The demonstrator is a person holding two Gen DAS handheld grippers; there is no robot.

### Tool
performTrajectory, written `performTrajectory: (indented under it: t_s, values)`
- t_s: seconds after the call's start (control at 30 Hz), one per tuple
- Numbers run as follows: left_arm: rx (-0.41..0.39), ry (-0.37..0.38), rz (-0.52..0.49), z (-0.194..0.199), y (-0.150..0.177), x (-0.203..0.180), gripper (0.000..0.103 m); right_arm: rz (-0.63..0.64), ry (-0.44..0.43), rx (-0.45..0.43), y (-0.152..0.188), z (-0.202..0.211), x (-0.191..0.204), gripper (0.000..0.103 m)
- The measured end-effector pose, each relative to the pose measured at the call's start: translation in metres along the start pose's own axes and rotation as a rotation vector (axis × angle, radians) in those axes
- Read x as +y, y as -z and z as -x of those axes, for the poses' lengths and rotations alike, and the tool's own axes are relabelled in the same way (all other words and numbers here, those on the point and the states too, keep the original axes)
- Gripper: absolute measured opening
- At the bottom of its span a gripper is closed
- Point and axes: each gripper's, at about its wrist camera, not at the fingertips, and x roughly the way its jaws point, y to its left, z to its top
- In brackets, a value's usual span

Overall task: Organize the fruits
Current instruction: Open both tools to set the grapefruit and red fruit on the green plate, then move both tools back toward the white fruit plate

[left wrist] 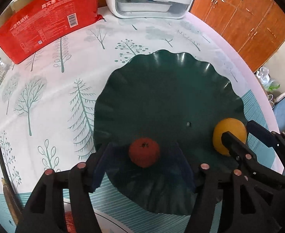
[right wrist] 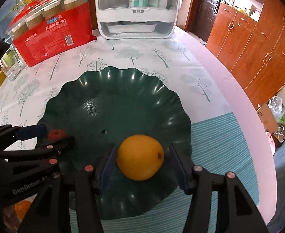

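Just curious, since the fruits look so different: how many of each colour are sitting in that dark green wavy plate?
Small red round fruit: 1
Larger yellow-orange round fruit: 1
Total in the dark green scalloped plate: 2

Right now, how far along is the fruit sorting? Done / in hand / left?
Done: red fruit and orange both sit in the green dish.
In hand: nothing gripped; left gripper and right gripper straddle their fruit with gaps at the pads.
Left: back both grippers out. More fruit shows blurred at the frames' bottom edge; count unclear.
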Motion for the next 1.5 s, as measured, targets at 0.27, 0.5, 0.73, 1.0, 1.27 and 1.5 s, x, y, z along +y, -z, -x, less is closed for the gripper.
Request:
performTrajectory:
  t_s: [0.27, 0.5, 0.73, 1.0, 1.27, 1.5]
  values:
    - [-0.041, -0.045, 0.003, 0.012, -0.002, 0.005, 0.086, -0.013, 0.004, -0.024, -0.004, 0.009, -0.003, 0.059]
    - [-0.071, -0.063, 0.039, 0.024, -0.001, 0.015, 0.086, -0.019, 0.008, -0.035, -0.005, 0.013, 0.001, 0.059]
    - [-0.079, -0.067, 0.047, 0.032, 0.003, 0.018, 0.086, 0.009, -0.004, -0.053, -0.003, 0.019, 0.007, 0.059]
    - [-0.104, -0.089, 0.044, 0.045, 0.013, 0.014, 0.086, 0.015, -0.027, -0.077, 0.008, 0.029, 0.010, 0.059]
    - [-0.109, -0.107, 0.032, 0.065, 0.035, 0.006, 0.086, 0.019, -0.057, -0.085, 0.024, 0.051, 0.009, 0.059]
    - [-0.129, -0.130, 0.048, 0.094, 0.061, 0.000, 0.086, 0.065, -0.052, -0.127, 0.038, 0.088, 0.014, 0.059]
